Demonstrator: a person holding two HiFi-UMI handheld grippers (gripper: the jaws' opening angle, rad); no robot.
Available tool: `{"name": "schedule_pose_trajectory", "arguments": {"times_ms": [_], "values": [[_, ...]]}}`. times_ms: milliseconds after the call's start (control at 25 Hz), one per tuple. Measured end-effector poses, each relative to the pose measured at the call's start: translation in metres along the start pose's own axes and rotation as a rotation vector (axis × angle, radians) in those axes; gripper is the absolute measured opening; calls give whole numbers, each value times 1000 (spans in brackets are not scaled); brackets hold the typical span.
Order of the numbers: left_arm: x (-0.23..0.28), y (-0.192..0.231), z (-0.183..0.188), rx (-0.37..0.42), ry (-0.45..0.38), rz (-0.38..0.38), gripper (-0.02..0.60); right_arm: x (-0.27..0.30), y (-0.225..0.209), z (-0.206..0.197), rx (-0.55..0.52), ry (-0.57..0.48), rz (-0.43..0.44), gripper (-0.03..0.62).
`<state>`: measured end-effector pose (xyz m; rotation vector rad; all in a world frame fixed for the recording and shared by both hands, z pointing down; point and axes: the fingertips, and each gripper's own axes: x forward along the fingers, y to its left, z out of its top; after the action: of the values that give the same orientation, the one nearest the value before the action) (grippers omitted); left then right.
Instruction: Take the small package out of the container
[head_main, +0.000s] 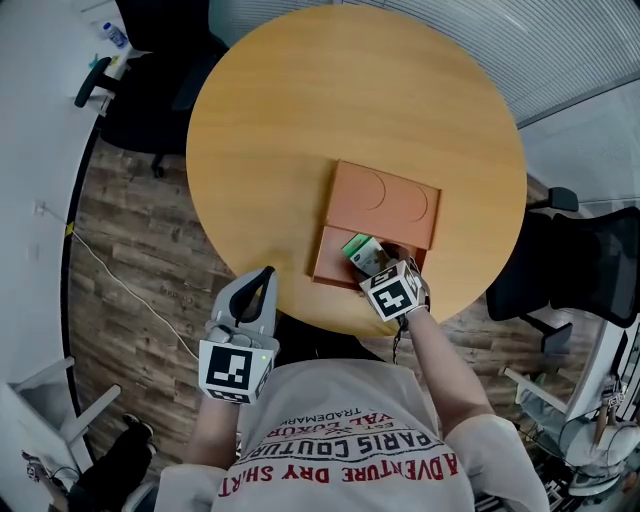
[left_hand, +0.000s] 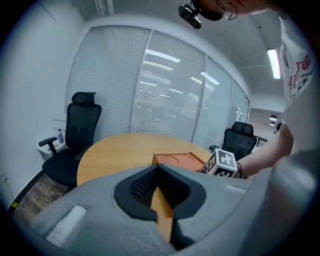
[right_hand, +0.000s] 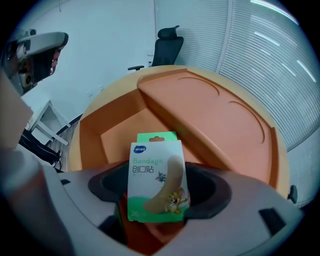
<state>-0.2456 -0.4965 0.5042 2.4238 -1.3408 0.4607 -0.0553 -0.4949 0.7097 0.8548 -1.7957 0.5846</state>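
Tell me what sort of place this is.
Most likely a small office meeting room. A round wooden table stands in the middle, with a black office chair pulled up beside it, and one side is a glass wall covered by horizontal blinds.

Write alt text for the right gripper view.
A green-and-white bandage box stands between the wide-open jaws of the right hand-held gripper, over the open compartment of an orange container. The container sits on a round wooden table, with a black office chair and window blinds beyond.
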Motion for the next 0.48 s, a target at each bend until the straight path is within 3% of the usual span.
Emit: {"name": "schedule_pose_trajectory", "arguments": {"times_ms": [240, 480], "values": [[1, -8, 12, 32, -17, -13, 8, -5, 5, -2, -33, 13, 33, 356], [-5, -17, 17, 57, -14, -9, 8, -33, 15, 4, -155, 0, 49, 356]]}}
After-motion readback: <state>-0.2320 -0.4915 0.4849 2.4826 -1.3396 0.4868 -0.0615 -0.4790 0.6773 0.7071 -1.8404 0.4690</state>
